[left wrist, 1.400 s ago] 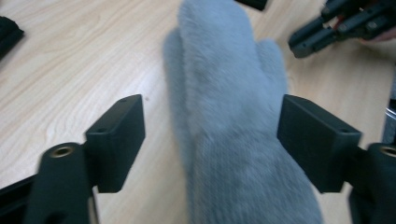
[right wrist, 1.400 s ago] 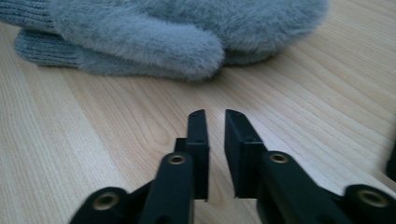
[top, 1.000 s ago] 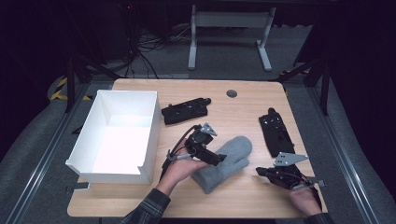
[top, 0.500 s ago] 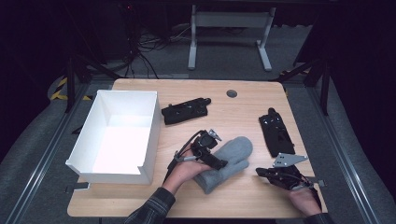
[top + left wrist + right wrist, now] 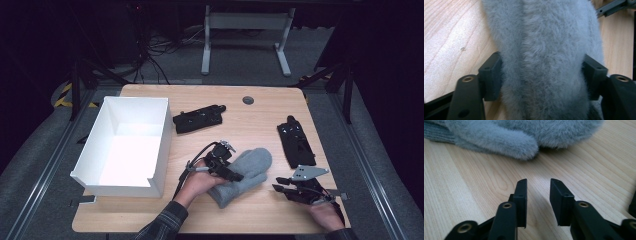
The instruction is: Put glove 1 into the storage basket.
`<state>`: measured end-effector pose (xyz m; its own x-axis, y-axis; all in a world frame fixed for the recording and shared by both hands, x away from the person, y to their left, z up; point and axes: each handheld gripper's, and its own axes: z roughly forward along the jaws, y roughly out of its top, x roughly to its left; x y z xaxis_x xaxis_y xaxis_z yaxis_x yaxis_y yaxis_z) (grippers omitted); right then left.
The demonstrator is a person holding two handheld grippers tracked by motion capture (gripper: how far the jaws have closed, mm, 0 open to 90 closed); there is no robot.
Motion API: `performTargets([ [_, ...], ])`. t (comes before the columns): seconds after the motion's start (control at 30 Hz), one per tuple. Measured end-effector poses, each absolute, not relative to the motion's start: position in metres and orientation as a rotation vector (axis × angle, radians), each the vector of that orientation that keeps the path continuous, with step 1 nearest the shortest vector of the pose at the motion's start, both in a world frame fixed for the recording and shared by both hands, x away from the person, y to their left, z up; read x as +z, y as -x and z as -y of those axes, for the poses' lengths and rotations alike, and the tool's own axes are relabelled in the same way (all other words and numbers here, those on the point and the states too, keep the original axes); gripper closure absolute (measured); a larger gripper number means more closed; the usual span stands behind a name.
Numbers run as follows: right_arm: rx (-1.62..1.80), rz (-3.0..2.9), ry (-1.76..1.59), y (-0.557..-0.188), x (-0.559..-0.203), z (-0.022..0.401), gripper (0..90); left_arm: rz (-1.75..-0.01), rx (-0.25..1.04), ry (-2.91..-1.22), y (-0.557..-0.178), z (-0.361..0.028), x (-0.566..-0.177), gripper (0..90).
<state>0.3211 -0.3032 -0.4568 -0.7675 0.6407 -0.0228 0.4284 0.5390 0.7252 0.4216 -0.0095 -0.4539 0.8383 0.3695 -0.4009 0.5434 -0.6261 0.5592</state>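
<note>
A fluffy grey mitten [image 5: 250, 167] lies on the wooden table [image 5: 260, 120], near the front middle. My left gripper [image 5: 231, 175] reaches over it from the left. In the left gripper view the mitten [image 5: 544, 50] bulges between the two pads [image 5: 491, 75], which press into its fur on both sides; the jaws have just been closing on it. My right gripper [image 5: 280, 184] rests low at the front right, apart from the mitten. Its jaws [image 5: 538, 200] have just been opening and stand a little apart with only bare wood between them. The mitten's thumb [image 5: 504, 141] lies just beyond them.
A white open box [image 5: 161, 140] stands at the table's left. One flat black holder [image 5: 199, 118] lies behind the mitten and another [image 5: 296, 145] at the right. A small round grommet [image 5: 248, 100] sits near the far edge.
My left gripper has come down onto the mitten and its jaws have closed around it. The right hand has stayed where it was.
</note>
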Motion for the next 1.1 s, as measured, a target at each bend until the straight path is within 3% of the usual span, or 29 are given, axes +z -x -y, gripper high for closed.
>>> performTargets([
  [0.2, 1.047, -2.500, -0.880, -0.321, -0.459, 0.301, 58.6, -0.654, -0.393, -2.313, -0.423, 0.010, -0.455, 49.7],
  [0.3, 1.041, -2.507, -0.879, -0.322, -0.460, 0.301, 52.5, -0.647, -0.412, -2.319, -0.422, 0.011, -0.452, 62.4],
  [0.47, 1.040, -2.516, -0.873, -0.323, -0.463, 0.300, 45.6, -0.634, -0.388, -2.334, -0.419, 0.012, -0.449, 70.4],
  [0.77, 1.093, -2.492, -0.851, -0.323, -0.470, 0.298, 23.9, -0.626, -0.319, -2.334, -0.410, 0.011, -0.435, 73.8],
  [1.1, 1.081, -2.497, -0.853, -0.324, -0.470, 0.298, 20.7, -0.642, -0.255, -2.298, -0.406, -0.002, -0.409, 73.8],
])
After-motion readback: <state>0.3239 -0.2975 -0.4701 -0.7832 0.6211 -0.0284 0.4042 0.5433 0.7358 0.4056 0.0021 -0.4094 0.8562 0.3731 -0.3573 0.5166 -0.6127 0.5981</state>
